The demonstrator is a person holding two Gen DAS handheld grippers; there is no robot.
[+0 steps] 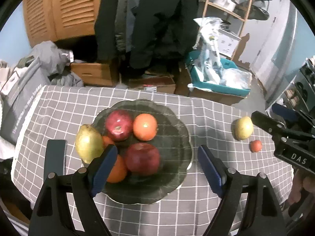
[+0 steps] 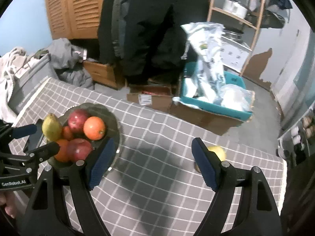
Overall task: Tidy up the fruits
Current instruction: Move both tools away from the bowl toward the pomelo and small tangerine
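Fruit filled the dark plate (image 1: 183, 129) on the checked tablecloth (image 1: 137, 212); a pear (image 1: 243, 128) and a small orange (image 1: 255, 146) lay apart to its right. My left tongs (image 1: 157, 157) gaped wide above the plate, and my right tongs (image 2: 152, 158) stood wide beside the loose pear.

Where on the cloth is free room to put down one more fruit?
Bare cloth lies between the bowl and the loose pear, and in front of the bowl. The bowl is crowded; a small orange fruit lies beside the loose pear.

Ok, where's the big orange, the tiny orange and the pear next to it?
big orange (image 1: 145, 126), left wrist view, middle of its peel
tiny orange (image 1: 256, 146), left wrist view, its middle
pear (image 1: 243, 128), left wrist view, its belly
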